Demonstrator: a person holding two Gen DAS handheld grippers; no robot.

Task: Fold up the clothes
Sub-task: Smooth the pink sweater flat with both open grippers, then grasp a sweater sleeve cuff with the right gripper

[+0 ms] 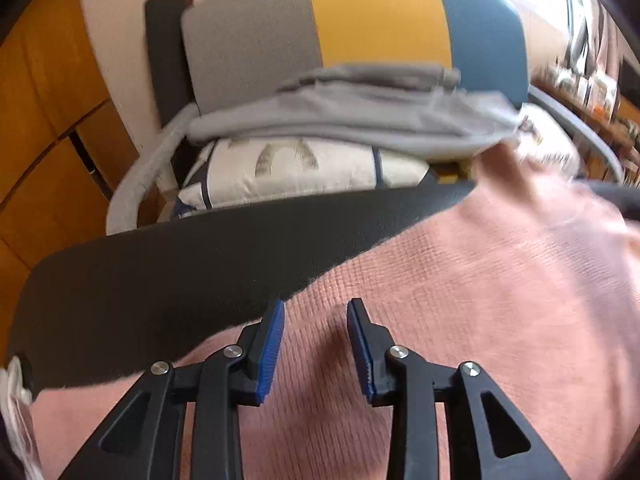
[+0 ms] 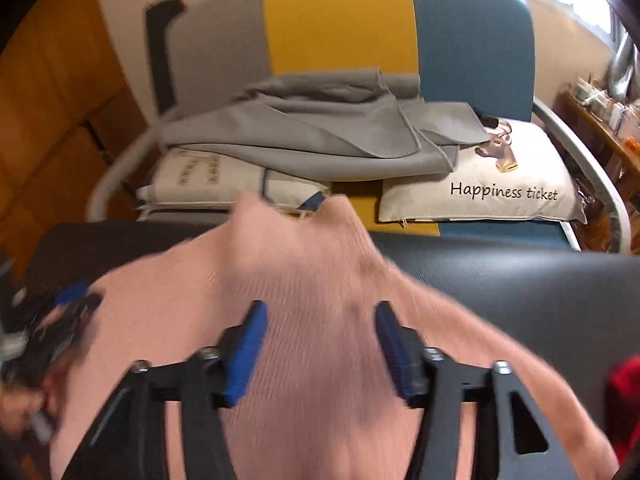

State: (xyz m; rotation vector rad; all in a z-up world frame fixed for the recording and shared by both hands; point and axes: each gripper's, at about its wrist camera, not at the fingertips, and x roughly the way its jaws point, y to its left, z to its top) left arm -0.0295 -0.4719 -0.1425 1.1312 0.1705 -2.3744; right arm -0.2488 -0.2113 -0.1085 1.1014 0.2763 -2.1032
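A pink knit garment [image 1: 460, 300] lies spread on a black table [image 1: 180, 272]. It also shows in the right wrist view [image 2: 300, 280], bunched and blurred, with a raised fold toward the far table edge. My left gripper [image 1: 315, 308] is open just above the pink knit near its left edge, nothing between the blue pads. My right gripper [image 2: 320, 312] is open over the middle of the garment, with cloth below the fingers. The left gripper also shows, blurred, in the right wrist view at the left [image 2: 72, 300].
Behind the table stands a grey, yellow and blue sofa [image 2: 340, 20] with a grey folded cloth [image 2: 320, 136] on printed cushions [image 2: 500, 188]. A wooden cabinet [image 1: 48, 140] is at left, a cluttered shelf [image 2: 608, 120] at right. A red object [image 2: 624, 400] lies at the table's right.
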